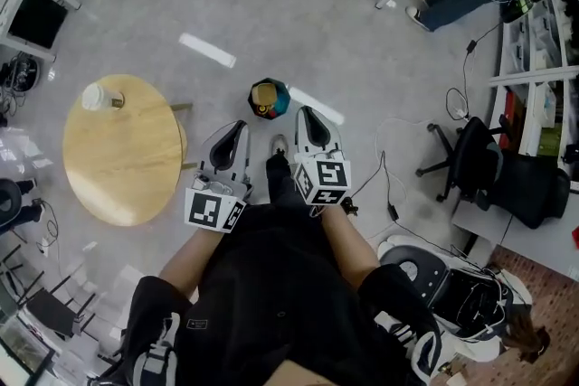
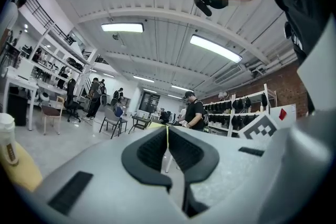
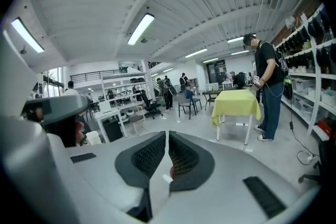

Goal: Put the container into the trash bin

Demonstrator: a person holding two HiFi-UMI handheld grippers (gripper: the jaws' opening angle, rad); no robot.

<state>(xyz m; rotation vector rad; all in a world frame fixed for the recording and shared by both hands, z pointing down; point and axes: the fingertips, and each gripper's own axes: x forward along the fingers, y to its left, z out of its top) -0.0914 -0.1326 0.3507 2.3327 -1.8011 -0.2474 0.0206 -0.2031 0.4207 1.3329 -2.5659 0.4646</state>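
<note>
Two hand-held grippers, seen from the head camera. My left hand-held gripper and right hand-held gripper are both clenched and empty, with their jaws pressed together. The container, a white lidded cup, stands upright on the round wooden tabletop. It is at 9 o'clock from my left hand-held gripper and well apart from it. The trash bin stands on the floor at 12 o'clock, just beyond both tips.

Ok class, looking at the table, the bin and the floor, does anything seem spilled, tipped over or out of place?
Nothing stands out. The container stands upright on the round table, near its edge, and the trash bin stands upright on the floor, apart from the table. No spill shows.
</note>
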